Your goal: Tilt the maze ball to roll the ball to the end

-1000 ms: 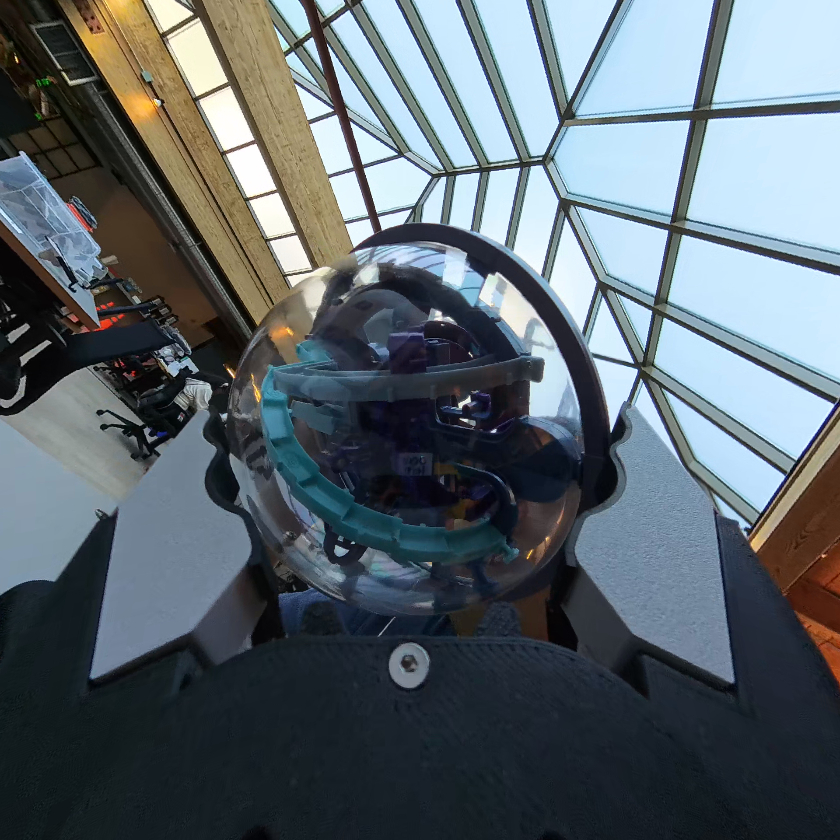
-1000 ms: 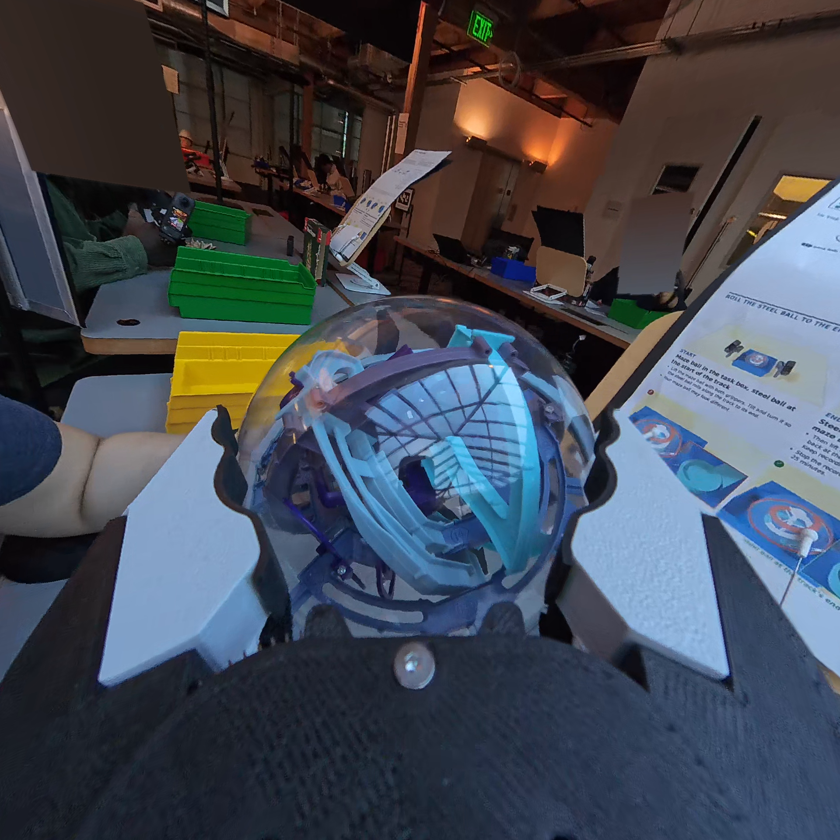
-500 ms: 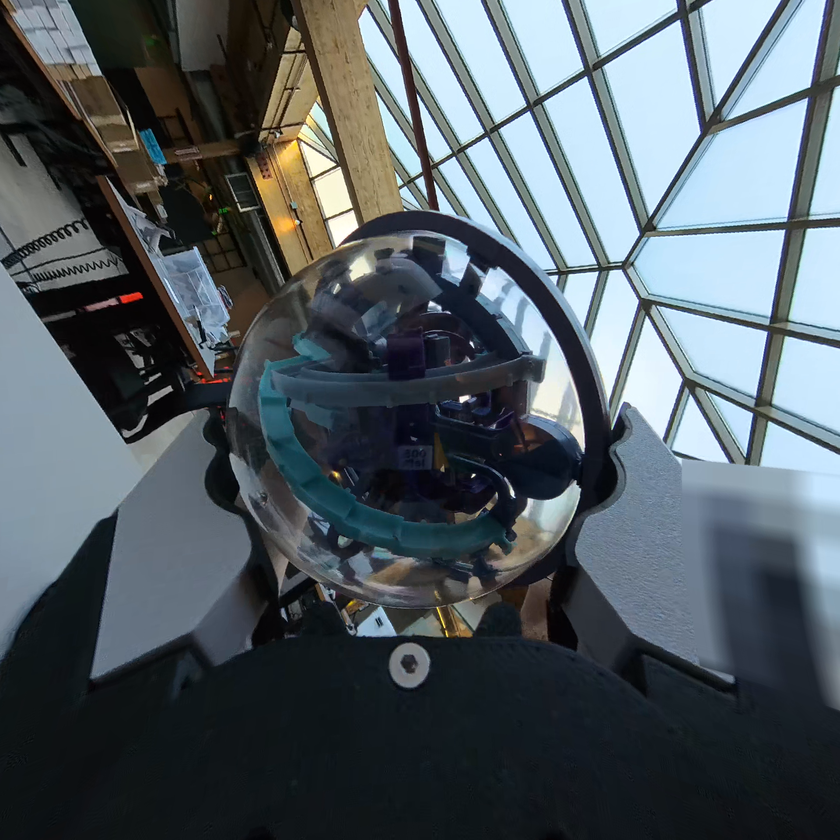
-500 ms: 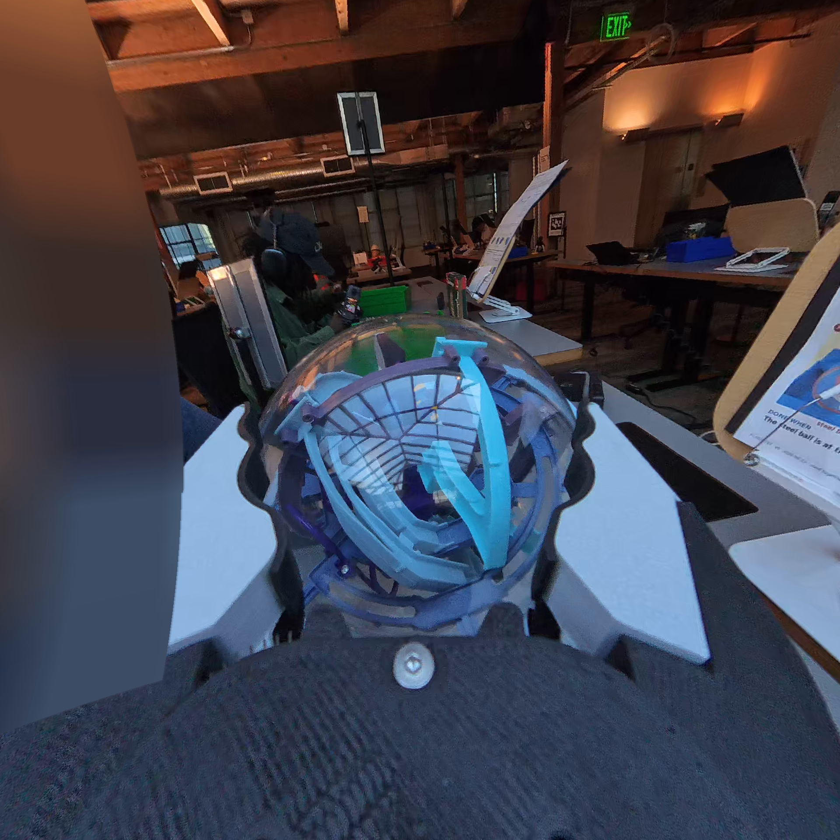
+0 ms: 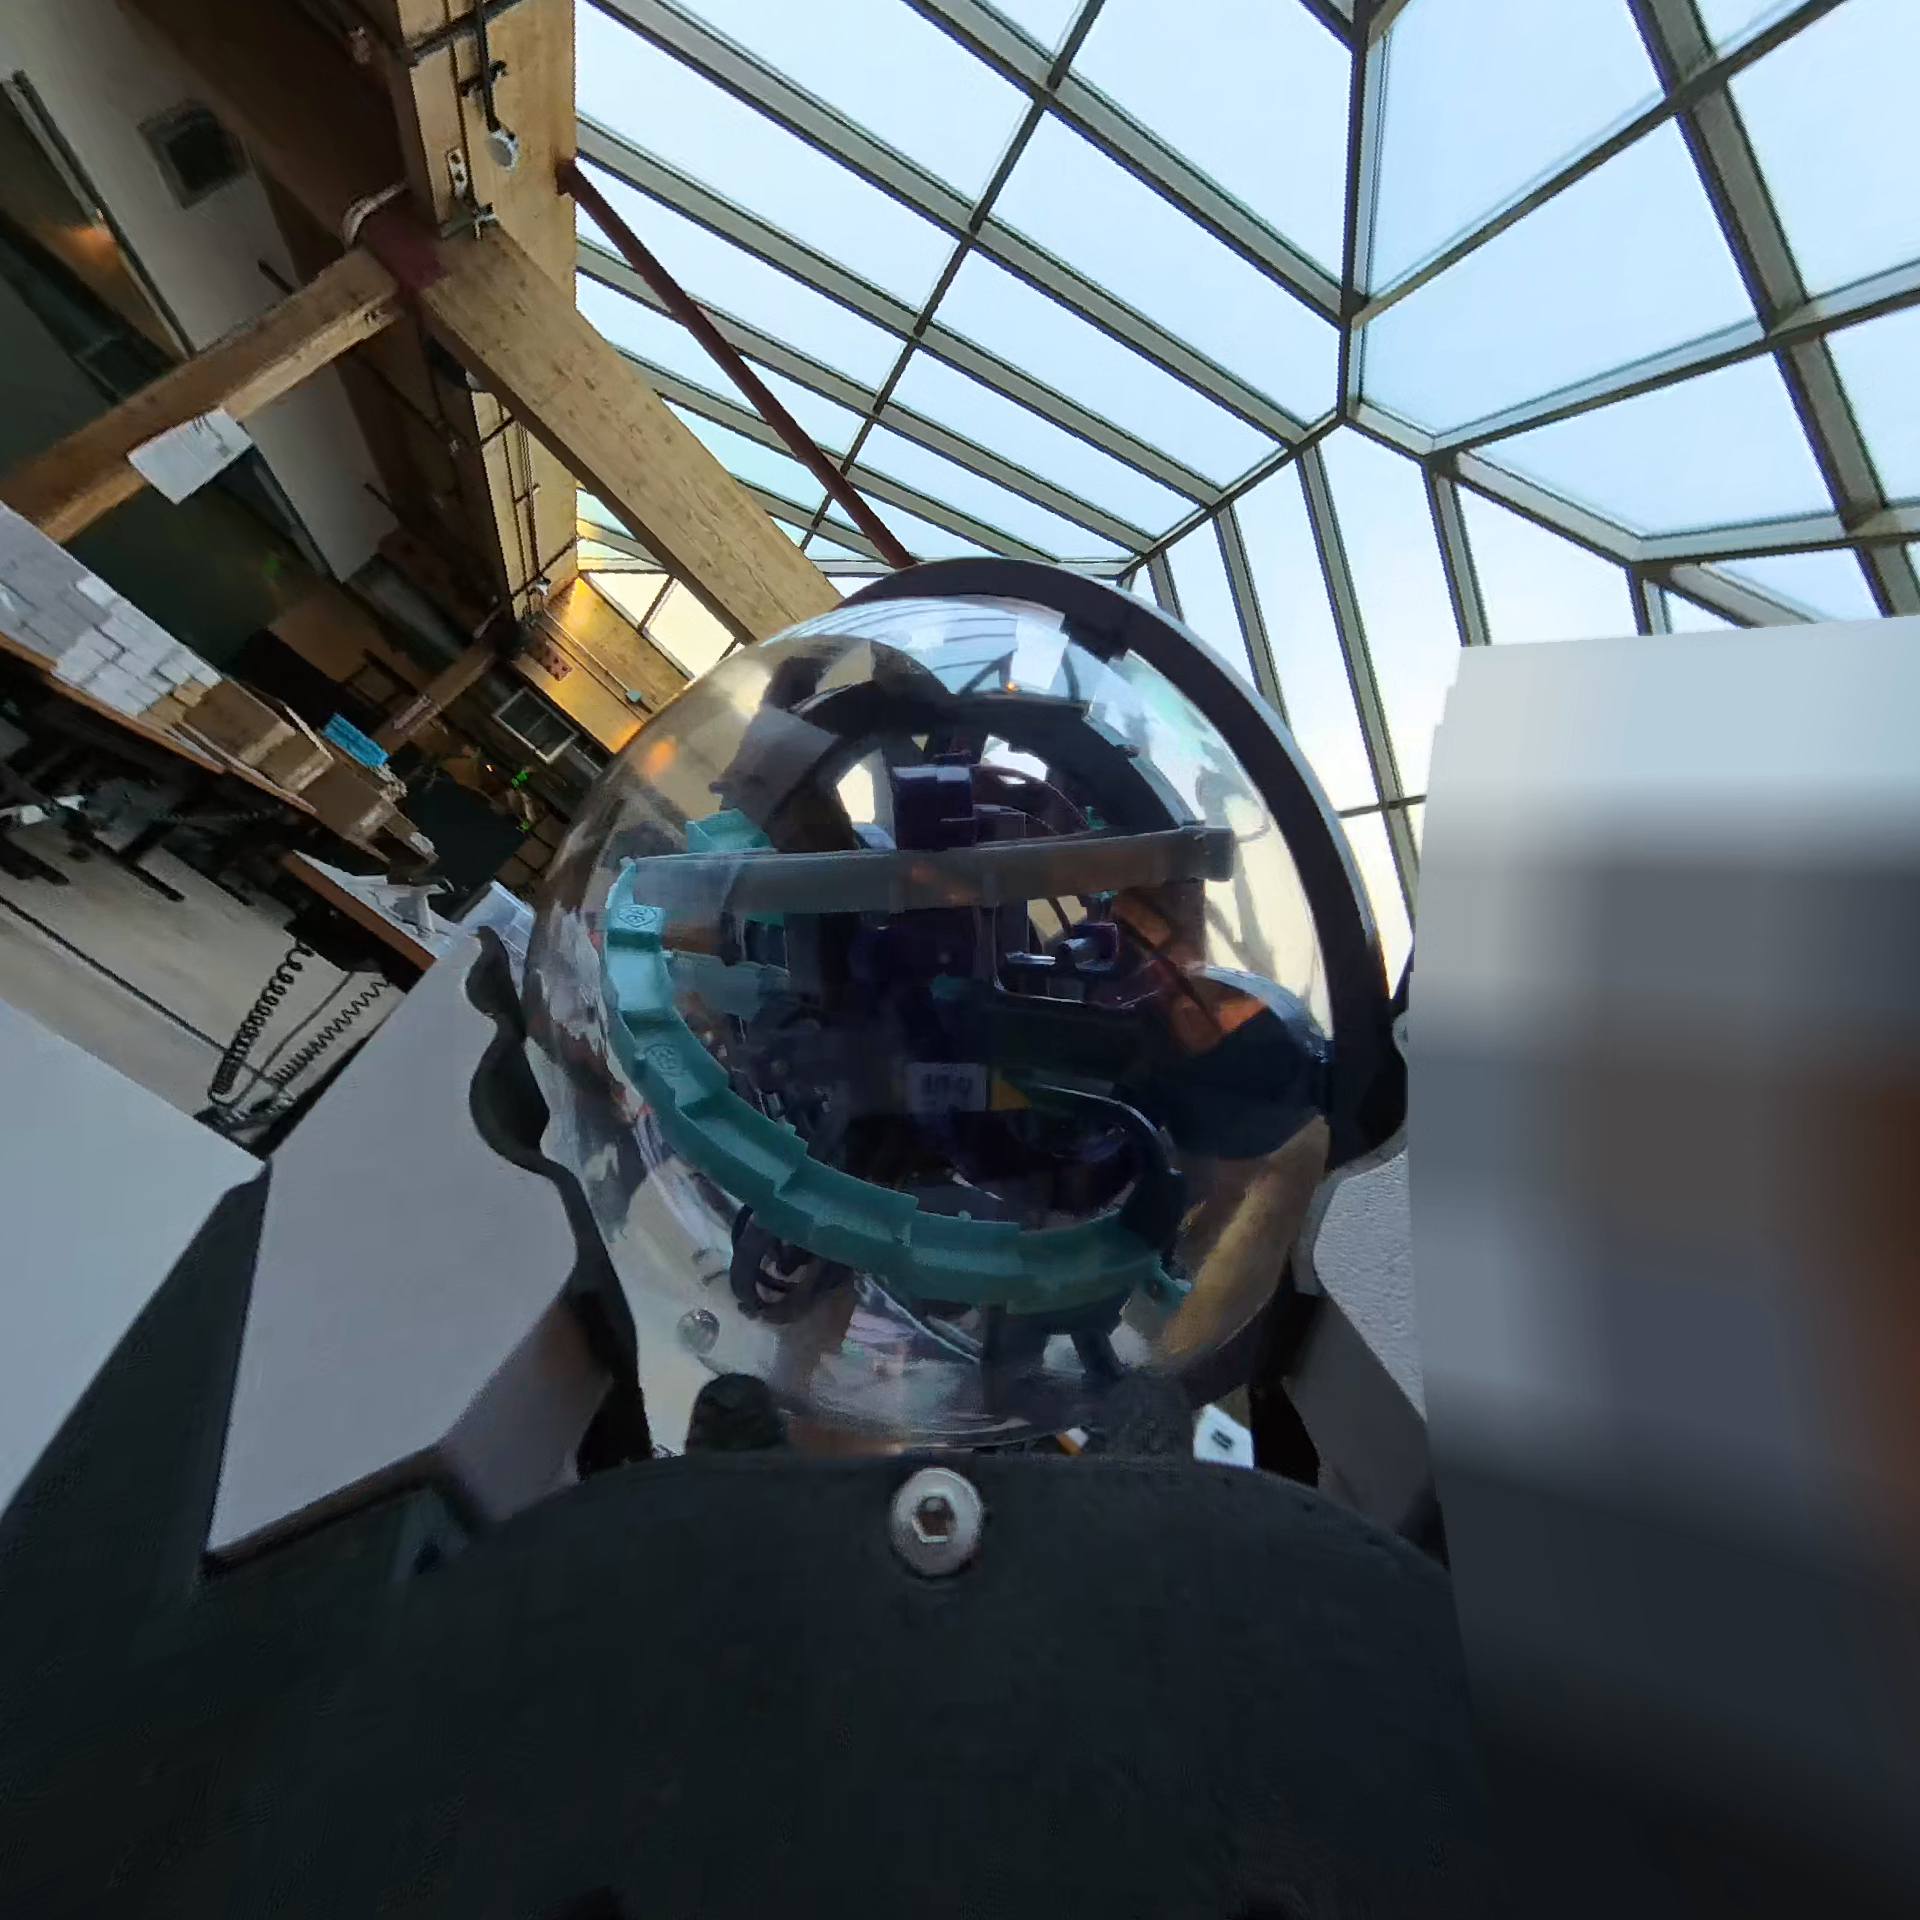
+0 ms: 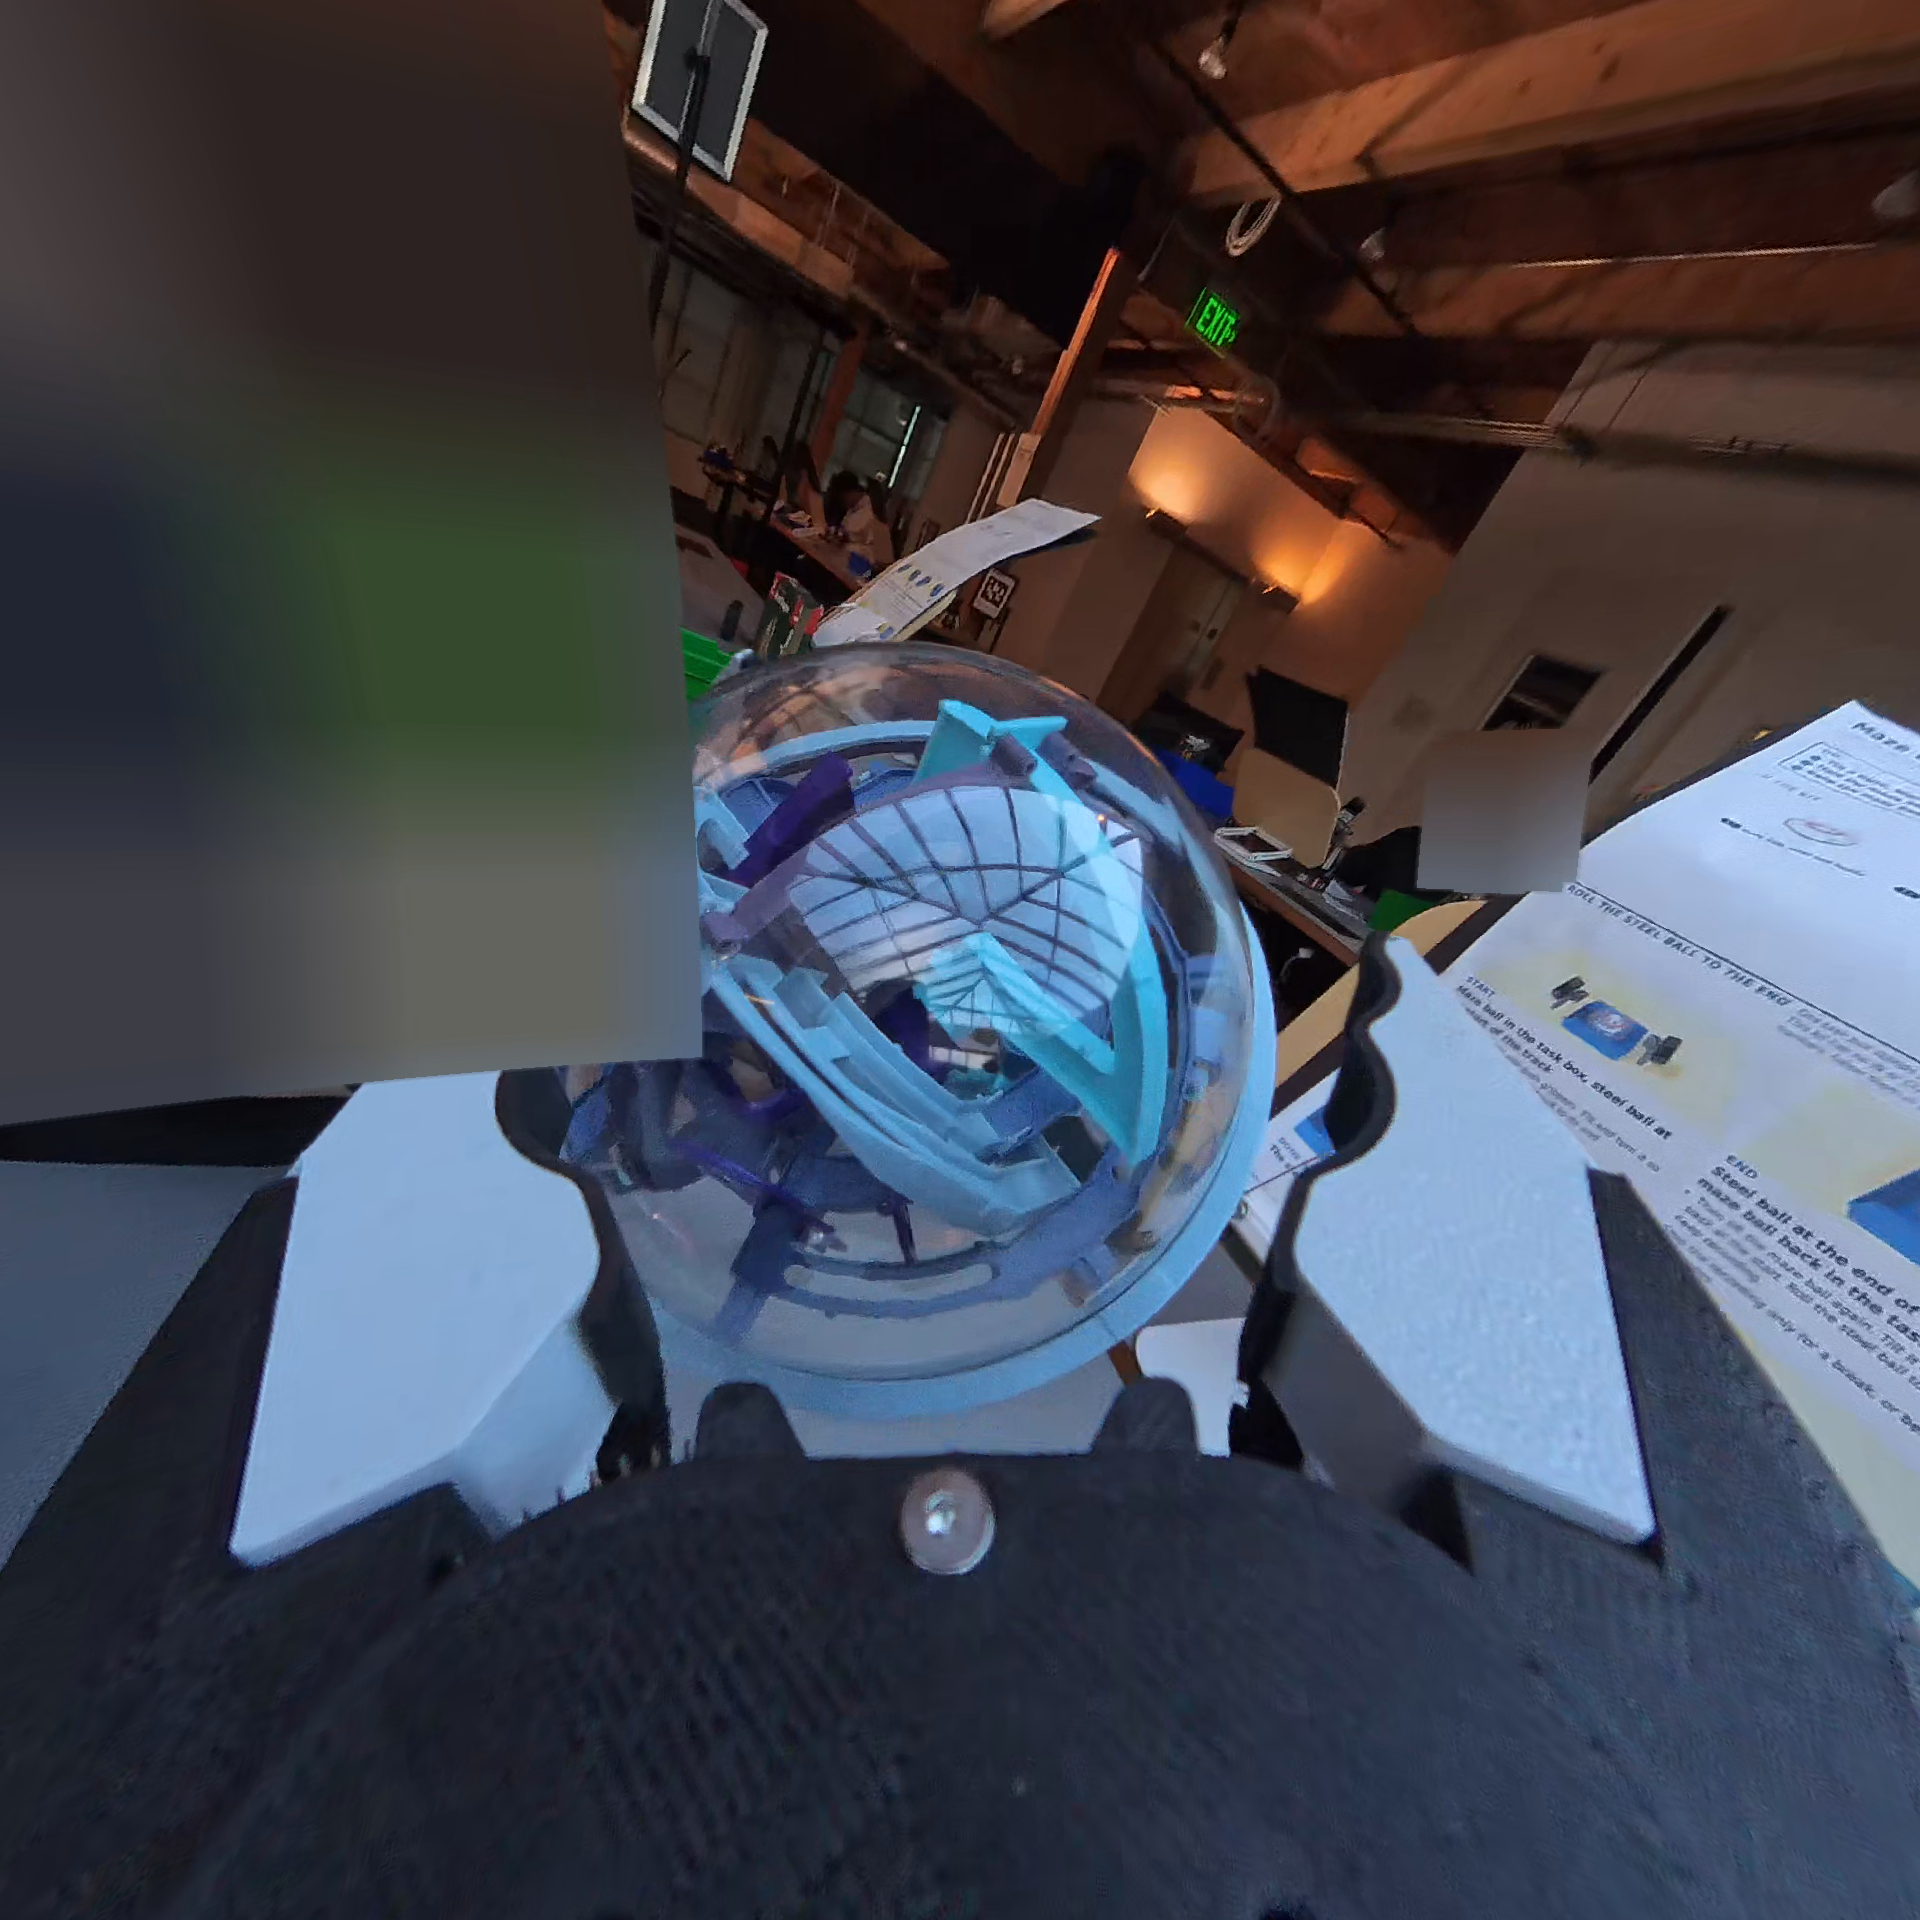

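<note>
The maze ball (image 5: 935,1018) is a clear sphere with teal, grey and purple tracks and a dark rim. My left gripper (image 5: 935,987) is shut on it, one white finger (image 5: 395,1195) against each side, and points it up at the skylight. A small shiny ball (image 5: 698,1327) lies low left inside the shell. In the right wrist view the maze ball (image 6: 966,1018) sits between my right gripper's (image 6: 945,1039) fingers. It is against the left finger (image 6: 416,1299), with a gap to the right finger (image 6: 1455,1247). The right jaws stand apart.
A glass skylight (image 5: 1351,312) and a wooden beam (image 5: 582,395) are overhead. Workbenches (image 5: 156,748) stand at the left. An instruction poster (image 6: 1714,987) leans close at the right, with a grey tabletop (image 6: 104,1299) below and green bins (image 6: 701,655) behind.
The right fingers have spread and no longer clamp the ball, which now sits to their left, turned, with its rim low right. The left gripper has swung with the ball still in it.
</note>
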Tool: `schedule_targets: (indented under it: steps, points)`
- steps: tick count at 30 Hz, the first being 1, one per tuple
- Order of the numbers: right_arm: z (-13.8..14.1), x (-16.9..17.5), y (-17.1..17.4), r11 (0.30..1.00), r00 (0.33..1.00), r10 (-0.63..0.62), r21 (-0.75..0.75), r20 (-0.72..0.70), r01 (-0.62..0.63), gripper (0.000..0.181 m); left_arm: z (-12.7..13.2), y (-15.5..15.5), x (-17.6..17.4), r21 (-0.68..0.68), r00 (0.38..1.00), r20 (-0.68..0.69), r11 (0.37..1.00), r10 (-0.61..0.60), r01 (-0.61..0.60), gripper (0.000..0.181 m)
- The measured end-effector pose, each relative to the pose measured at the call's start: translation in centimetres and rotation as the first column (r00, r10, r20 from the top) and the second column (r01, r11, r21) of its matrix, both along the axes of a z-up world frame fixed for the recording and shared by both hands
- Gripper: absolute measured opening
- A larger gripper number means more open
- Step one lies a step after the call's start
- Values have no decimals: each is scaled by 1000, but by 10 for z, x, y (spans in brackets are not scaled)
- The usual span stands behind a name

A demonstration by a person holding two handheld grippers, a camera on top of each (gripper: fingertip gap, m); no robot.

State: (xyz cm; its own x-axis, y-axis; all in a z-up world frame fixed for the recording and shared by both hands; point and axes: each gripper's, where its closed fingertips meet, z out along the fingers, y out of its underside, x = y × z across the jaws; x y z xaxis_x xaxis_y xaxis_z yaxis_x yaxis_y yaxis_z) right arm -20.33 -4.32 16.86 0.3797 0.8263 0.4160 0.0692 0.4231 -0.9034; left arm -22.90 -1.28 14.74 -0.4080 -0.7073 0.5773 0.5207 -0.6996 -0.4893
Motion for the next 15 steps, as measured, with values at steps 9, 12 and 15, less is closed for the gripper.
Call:
schedule_targets:
  steps: [9,12,15]
  points:
    - [-25,-27,-5,997,982,-56,-37,181,64,147,29,-20,-28,319,949,56,895,310,-311,160]
    - [-21,-28,-12,998,979,-58,32,196,53,147,35,-33,-27,425,936,54,840,349,-338,159]
    - [-19,-28,-22,976,967,-90,214,236,39,151,35,-46,-20,535,931,20,783,363,-317,159]
